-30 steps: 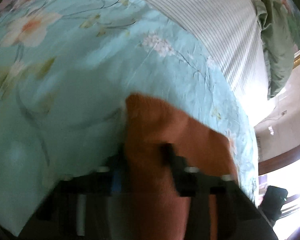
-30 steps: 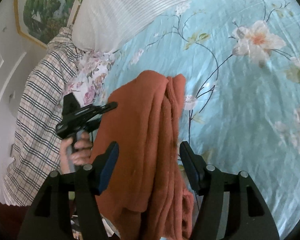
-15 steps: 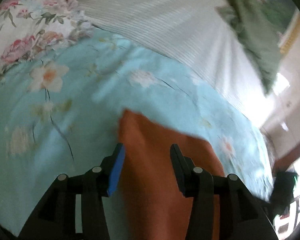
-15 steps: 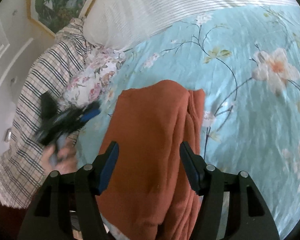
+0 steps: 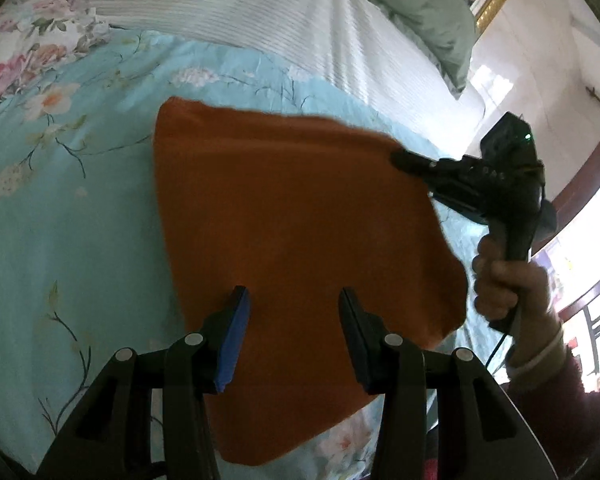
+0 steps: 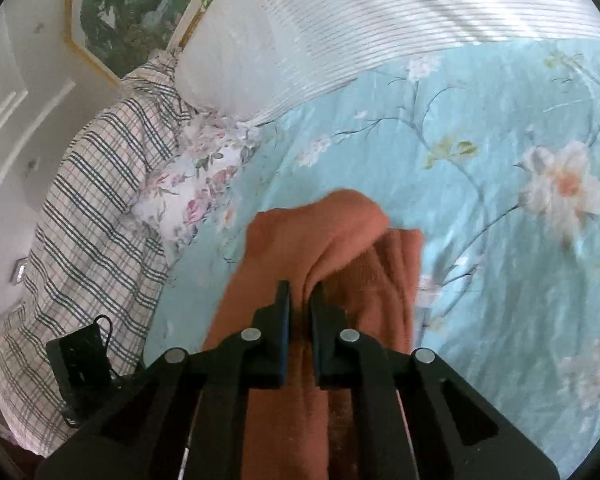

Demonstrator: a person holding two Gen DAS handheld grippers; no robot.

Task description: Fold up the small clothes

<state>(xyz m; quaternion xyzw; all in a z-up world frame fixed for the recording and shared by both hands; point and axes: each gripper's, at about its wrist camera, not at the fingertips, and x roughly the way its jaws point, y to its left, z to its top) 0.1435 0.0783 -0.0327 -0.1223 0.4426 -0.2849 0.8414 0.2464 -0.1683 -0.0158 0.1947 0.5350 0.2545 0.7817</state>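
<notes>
An orange cloth (image 5: 300,216) lies folded on the light blue floral bedspread (image 5: 60,208). My left gripper (image 5: 294,312) hovers over the cloth's near part, open, its blue-padded fingers (image 5: 236,320) pressing on nothing. In the right wrist view my right gripper (image 6: 300,300) is closing its jaws on a raised fold of the orange cloth (image 6: 324,232), which bunches up between the pads. In the left wrist view the right gripper (image 5: 398,158), held by a hand (image 5: 504,284), bites the cloth's far right corner.
A white striped pillow (image 5: 260,12) and a green pillow (image 5: 420,4) lie at the head of the bed. A plaid cloth (image 6: 92,208) and a floral cloth (image 6: 192,184) lie left of the orange one. A framed picture (image 6: 120,12) hangs on the wall.
My left gripper let go of the orange cloth, opened and drew back from it. My right gripper's jaws went from wide apart to closed on a fold of the cloth.
</notes>
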